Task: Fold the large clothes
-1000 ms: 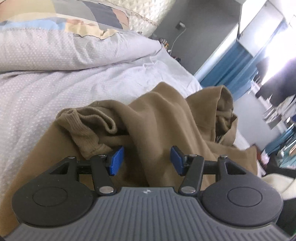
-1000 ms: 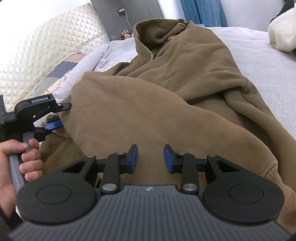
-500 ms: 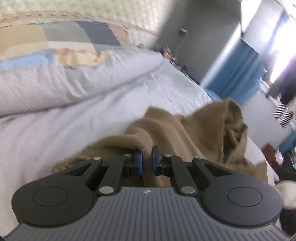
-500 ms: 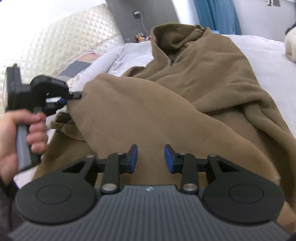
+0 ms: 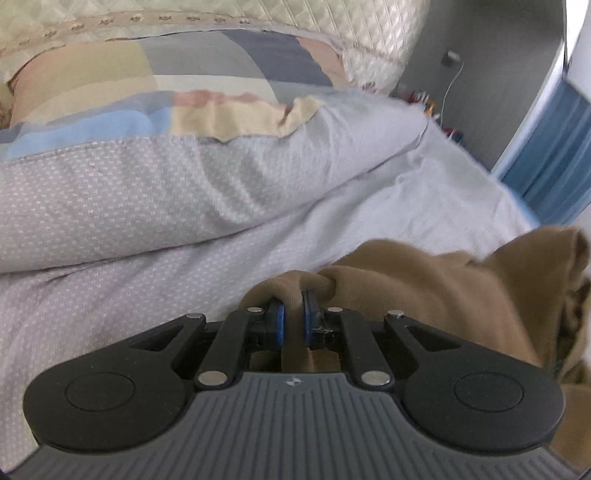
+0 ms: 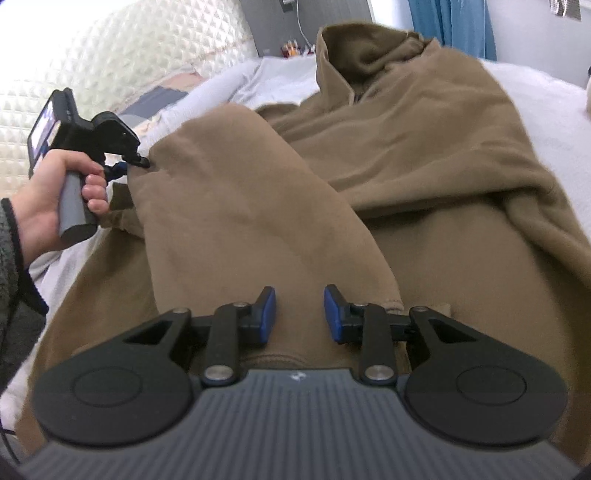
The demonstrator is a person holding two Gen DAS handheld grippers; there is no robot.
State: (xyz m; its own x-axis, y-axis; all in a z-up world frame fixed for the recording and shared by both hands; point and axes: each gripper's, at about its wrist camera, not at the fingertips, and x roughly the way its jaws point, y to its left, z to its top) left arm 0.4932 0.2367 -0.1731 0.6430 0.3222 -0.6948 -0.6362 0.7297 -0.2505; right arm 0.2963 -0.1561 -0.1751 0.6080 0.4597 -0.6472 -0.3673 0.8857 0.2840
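Observation:
A large brown hoodie [image 6: 424,155] lies spread on the bed, hood toward the far end. My left gripper [image 5: 292,314] is shut on a bunched fold of the hoodie [image 5: 443,295], the cloth pinched between its blue pads. In the right wrist view that left gripper [image 6: 129,166], held by a person's hand [image 6: 48,199], pulls the fold out to the left edge of the garment. My right gripper [image 6: 300,310] hovers over the hoodie's near hem. Its jaws are closing, but the pads stand apart and press on nothing.
A grey dotted pillow [image 5: 184,177] and a patchwork quilt [image 5: 184,74] lie beyond the left gripper. A quilted headboard [image 6: 129,55] stands behind them. The pale bed sheet [image 5: 110,314] surrounds the hoodie. A blue curtain [image 6: 454,26] hangs at the far end.
The left gripper closed on a fold of the hoodie and carried it sideways toward the pillow, lifting that part of the cloth. The right gripper's pads came slightly closer together.

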